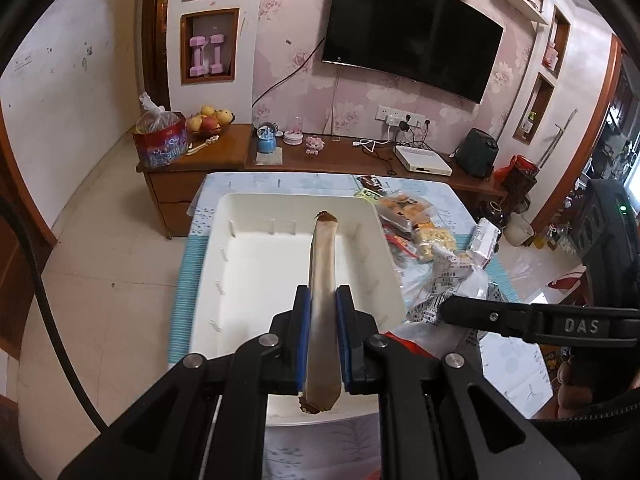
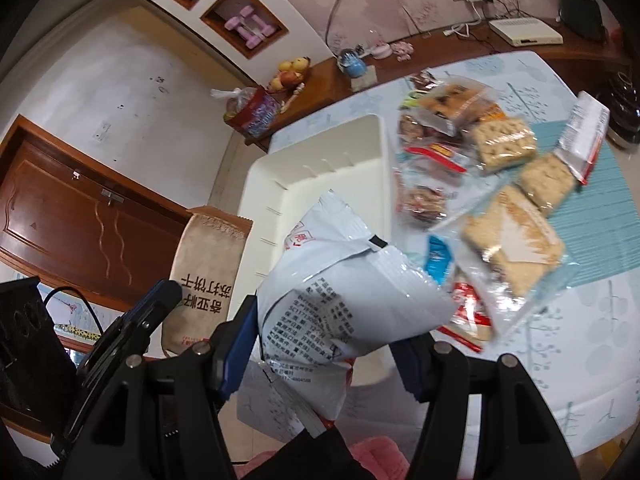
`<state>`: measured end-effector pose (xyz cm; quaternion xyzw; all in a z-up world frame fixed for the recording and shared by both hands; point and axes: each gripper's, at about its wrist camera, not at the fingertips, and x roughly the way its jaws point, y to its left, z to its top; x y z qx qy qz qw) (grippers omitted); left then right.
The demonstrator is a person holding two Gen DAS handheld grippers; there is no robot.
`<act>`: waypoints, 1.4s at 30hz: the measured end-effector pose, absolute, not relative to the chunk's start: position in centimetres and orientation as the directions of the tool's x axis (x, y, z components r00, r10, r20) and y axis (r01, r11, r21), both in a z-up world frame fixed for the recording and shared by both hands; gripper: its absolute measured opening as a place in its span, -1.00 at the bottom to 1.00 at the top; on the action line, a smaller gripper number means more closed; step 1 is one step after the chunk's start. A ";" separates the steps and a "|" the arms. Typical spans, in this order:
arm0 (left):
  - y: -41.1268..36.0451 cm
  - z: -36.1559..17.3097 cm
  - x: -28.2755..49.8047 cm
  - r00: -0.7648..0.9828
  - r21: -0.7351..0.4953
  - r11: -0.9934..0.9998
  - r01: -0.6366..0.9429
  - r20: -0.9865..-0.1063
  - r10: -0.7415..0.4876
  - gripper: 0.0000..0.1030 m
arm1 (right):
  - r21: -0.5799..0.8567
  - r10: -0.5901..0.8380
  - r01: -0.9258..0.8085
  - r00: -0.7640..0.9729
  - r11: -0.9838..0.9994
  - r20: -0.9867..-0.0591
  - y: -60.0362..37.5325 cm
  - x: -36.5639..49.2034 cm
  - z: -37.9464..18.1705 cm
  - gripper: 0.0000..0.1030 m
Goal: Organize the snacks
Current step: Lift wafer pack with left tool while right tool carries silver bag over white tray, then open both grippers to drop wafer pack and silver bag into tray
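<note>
Both claws carry snack packets over the white tray.
Left claw (image 1: 323,320) clenches a tan cracker packet (image 1: 322,280); right claw (image 2: 324,344) grips a white bag (image 2: 344,288), tray (image 1: 248,256) just ahead, for dropping in.

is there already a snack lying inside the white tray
No. The white tray shows a bare floor; the brown packet over it is clamped in the left gripper.
</note>
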<state>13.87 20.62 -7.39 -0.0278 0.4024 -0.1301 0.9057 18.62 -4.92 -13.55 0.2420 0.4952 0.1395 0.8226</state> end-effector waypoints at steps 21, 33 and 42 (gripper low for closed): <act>22.7 -6.9 14.9 0.675 -0.115 0.977 0.180 -0.708 -0.208 -0.11 | 0.466 0.389 -0.010 0.565 0.885 -0.727 -2.2 18.8 -11.7 0.44; 17.8 -5.1 12.8 0.685 -0.162 0.975 0.154 -0.693 -0.223 0.26 | 0.496 0.365 0.055 0.608 0.867 -0.705 -8.5 15.9 -11.6 0.44; 12.0 -3.9 11.5 0.697 -0.154 0.977 0.146 -0.685 -0.212 0.29 | 0.540 0.358 0.127 0.621 0.832 -0.697 -16.2 14.9 -11.4 0.44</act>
